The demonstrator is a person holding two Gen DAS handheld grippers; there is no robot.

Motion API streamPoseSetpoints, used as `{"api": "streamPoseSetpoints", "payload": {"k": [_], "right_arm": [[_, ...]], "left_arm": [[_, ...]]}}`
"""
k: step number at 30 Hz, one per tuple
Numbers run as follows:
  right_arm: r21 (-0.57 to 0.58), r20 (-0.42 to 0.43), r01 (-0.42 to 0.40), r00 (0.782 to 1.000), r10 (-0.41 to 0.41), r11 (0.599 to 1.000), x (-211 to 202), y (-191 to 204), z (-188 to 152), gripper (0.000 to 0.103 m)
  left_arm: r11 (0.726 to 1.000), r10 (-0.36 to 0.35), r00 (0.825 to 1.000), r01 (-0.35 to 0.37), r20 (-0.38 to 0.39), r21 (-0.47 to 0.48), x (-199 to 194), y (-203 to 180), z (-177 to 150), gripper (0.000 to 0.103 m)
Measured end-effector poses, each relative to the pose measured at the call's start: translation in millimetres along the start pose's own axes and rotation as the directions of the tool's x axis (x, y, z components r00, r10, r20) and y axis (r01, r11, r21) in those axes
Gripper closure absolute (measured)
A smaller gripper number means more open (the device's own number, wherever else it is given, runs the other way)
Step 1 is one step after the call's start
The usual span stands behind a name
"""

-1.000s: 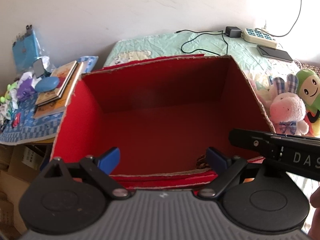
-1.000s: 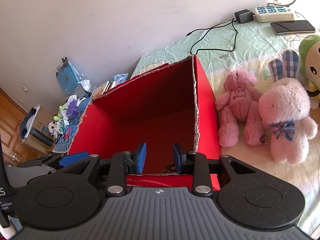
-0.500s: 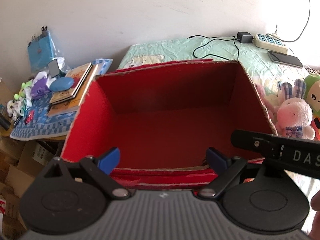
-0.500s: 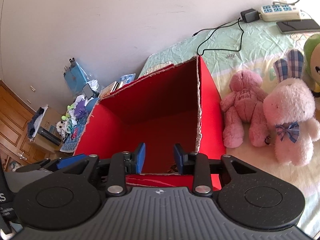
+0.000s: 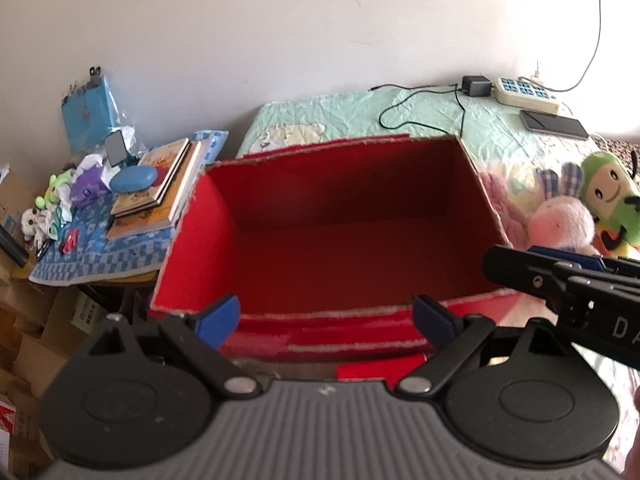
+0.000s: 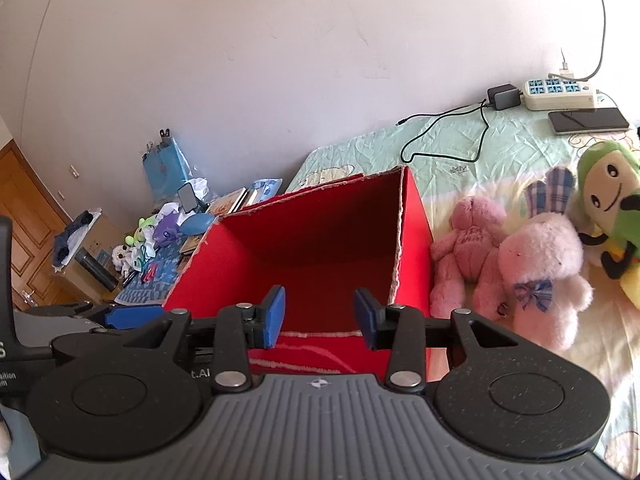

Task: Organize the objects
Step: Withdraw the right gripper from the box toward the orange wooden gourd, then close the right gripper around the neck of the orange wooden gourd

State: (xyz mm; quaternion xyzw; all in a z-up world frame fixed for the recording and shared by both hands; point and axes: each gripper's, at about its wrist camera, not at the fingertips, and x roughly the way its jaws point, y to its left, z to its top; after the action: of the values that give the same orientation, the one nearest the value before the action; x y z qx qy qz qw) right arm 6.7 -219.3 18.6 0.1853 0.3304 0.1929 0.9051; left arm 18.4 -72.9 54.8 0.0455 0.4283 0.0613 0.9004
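An open red box (image 5: 352, 248) stands on the bed; it also shows in the right wrist view (image 6: 320, 256). What lies on its floor near the front wall is hidden. My left gripper (image 5: 326, 316) is open and empty, above the box's near rim. My right gripper (image 6: 319, 317) is partly open and empty, over the box's near right corner; its side also shows in the left wrist view (image 5: 560, 276). To the right of the box lie a pink teddy bear (image 6: 468, 248), a pink plush rabbit (image 6: 544, 272) and a green plush doll (image 6: 612, 200).
At the bed's far end lie a power strip (image 6: 560, 94), a charger with a black cable (image 6: 448, 136) and a phone (image 6: 588, 120). A side table (image 5: 100, 248) left of the box holds books (image 5: 160, 184), a blue case and small toys. The wall is behind.
Both grippers have pulled back and up from the box, so it looks smaller and lower. The small thing seen on the box floor near the front wall is now hidden. The right gripper's jaws have opened slightly.
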Motion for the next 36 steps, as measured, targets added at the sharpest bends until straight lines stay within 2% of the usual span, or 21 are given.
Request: {"api": "streamPoseSetpoints", "payload": {"k": [6, 9, 18, 21, 30, 36], "right_arm": [[-0.024, -0.003, -0.002, 1.0, 0.001, 1.0, -13.5, -1.7, -13.7, 0.061], [-0.026, -0.032, -0.004, 0.999, 0.003, 1.0, -16.1, -6.5, -22.9, 0.061], [0.048, -0.104, 0.016, 0.995, -0.011, 0.999, -13.8, -19.8, -43.7, 0.061], [0.072, -0.119, 0.027, 0.993, -0.019, 0.997, -12.2, -23.6, -48.0, 0.061], [0.132, -0.172, 0.07, 0.984, -0.047, 0.989, -3.1, -35.3, -57.1, 0.061], [0.189, -0.23, 0.097, 0.972, -0.052, 0.977, 8.4, -47.9, -62.6, 0.063]], "left_arm": [[1.0, -0.005, 1.0, 0.005, -0.001, -0.005, -14.7, -1.4, -17.9, 0.009], [0.999, -0.039, 0.999, 0.038, -0.021, -0.027, -17.1, -1.1, -24.1, 0.009], [0.999, -0.052, 0.997, 0.051, -0.052, -0.019, -12.0, -11.7, -39.1, 0.01], [0.996, -0.081, 0.994, 0.078, -0.076, -0.039, -5.3, -11.7, -45.5, 0.011], [0.987, -0.159, 0.975, 0.151, -0.153, -0.057, 16.7, -13.9, -64.3, 0.013], [0.972, -0.235, 0.952, 0.227, -0.196, -0.062, 28.3, -19.4, -71.3, 0.022]]}}
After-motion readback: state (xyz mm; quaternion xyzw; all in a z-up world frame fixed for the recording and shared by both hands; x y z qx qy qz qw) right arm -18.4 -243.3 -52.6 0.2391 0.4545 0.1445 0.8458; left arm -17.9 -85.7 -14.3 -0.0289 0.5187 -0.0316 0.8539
